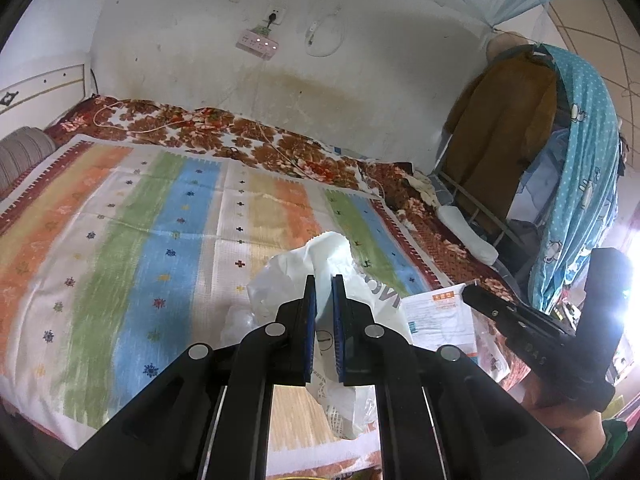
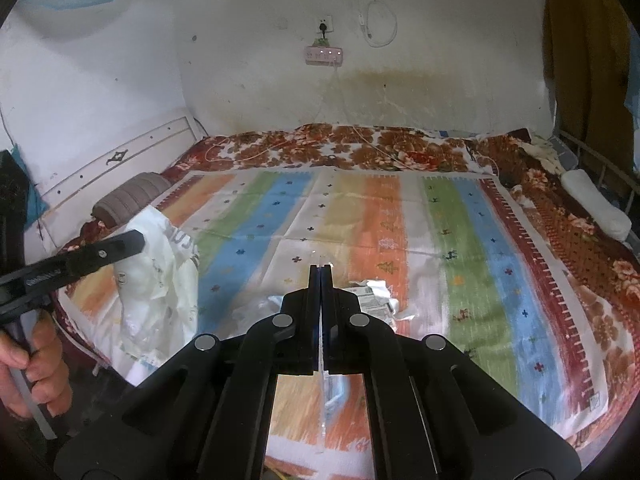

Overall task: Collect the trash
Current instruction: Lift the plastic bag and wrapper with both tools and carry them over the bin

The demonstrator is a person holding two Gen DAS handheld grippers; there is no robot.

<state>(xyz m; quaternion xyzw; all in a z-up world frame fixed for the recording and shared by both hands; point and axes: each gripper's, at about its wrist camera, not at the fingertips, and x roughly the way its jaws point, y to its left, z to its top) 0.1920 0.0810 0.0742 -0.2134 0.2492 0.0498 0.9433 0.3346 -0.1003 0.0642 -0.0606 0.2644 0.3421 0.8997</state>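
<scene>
Left gripper (image 1: 324, 280): jaws nearly closed, clamped on a fold of the white plastic bag (image 1: 320, 264). The bag hangs from the pads and bulges over the striped blanket (image 1: 140, 240) near the bed's front edge. In the right wrist view the same bag (image 2: 160, 280) sits at the bed's left front corner, with the left gripper's finger (image 2: 104, 254) across its top and the person's hand (image 2: 36, 364) on the handle.

Right gripper (image 2: 321, 268): jaws clenched tight on a thin clear plastic piece (image 2: 325, 392); its edge runs between the pads and hangs below them. What the piece is, cannot tell.

A crumpled wrapper (image 2: 372, 296) lies on the blanket just right of the right gripper's tips, near the front edge at mid-bed. In the left wrist view the right gripper (image 1: 472, 294) shows at the right, beside a printed paper sheet (image 1: 436, 320) close to the bag.

Bed background: floral quilt (image 2: 360, 148) along the far edge by the wall, grey pillow (image 2: 132, 196) at the left end by the headboard, power strip (image 2: 324, 55) on the wall.
</scene>
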